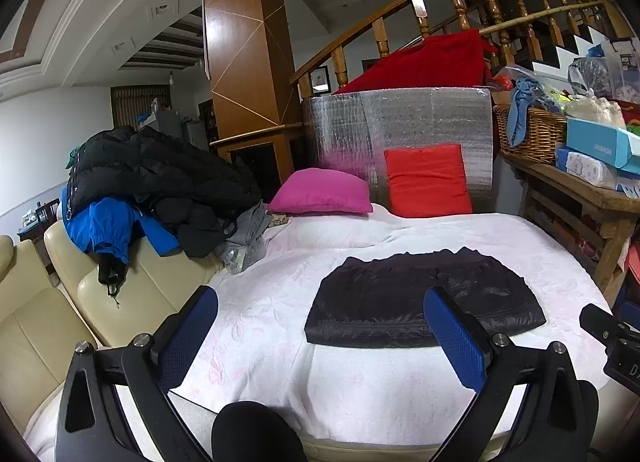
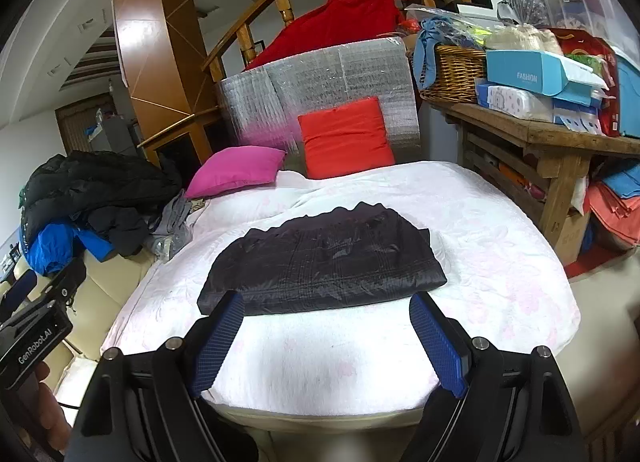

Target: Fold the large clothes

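Right wrist: flat folded black garment (image 2: 320, 258)

a dark, shiny quilted garment (image 1: 424, 298) lies folded into a flat, roughly rectangular bundle on the white bed cover (image 1: 360, 394). its near edge runs straight across, while the far edge shows a wavy, scalloped hem. it sits near the cover's middle, well apart from the pile of jackets (image 1: 152, 182) at the left.

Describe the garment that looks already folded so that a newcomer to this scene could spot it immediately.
Start at the bed with the white cover. The folded dark garment lies flat in its middle, nearer than the pink cushion and red cushion. Unlike the jumbled clothes pile at the left, it is a neat shiny black rectangle.
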Available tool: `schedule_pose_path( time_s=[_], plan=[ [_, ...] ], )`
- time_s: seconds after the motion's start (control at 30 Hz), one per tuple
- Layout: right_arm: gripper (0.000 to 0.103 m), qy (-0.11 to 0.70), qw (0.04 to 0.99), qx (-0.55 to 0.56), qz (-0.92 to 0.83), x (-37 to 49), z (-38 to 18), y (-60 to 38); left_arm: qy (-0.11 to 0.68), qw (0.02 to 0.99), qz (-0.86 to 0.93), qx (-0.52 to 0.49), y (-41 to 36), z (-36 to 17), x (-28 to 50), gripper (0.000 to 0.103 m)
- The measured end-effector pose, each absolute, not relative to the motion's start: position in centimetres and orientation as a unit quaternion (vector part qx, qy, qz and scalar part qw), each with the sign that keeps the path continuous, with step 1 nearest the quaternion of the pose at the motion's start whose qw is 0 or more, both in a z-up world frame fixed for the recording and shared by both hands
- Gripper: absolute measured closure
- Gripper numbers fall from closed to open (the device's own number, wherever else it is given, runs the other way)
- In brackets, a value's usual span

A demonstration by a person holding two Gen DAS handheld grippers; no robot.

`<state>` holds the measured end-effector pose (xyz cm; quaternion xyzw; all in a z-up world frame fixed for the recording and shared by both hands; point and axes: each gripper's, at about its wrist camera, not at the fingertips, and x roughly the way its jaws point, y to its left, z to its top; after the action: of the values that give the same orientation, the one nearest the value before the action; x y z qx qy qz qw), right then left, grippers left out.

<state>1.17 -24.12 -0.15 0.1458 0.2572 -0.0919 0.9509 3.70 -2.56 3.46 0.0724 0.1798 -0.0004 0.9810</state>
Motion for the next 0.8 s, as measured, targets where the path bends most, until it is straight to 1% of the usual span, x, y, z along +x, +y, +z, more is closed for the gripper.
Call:
schedule_pose_path(
  time_s=[0.27, 0.57, 0.8],
  plan=[
    [0.016, 0.266, 0.949, 0.140, -0.099, 3.0, -0.9, -24.1, 0.190, 0.979, 0.000, 0.074, -2.5, 2.4, 5.3, 0.001],
    [0.016, 0.283, 0.943, 0.148, -0.097, 6.2, -2.6, -24.2, 0.242, 0.968, -0.014, 0.070, -2.1, 0.2, 9.1, 0.001],
    [0.016, 0.280, 0.947, 0.114, -0.105, 7.0, -2.5, -22.5, 0.227, 0.971, -0.026, 0.070, -1.9, 1.0, 9.4, 0.001]
  ],
)
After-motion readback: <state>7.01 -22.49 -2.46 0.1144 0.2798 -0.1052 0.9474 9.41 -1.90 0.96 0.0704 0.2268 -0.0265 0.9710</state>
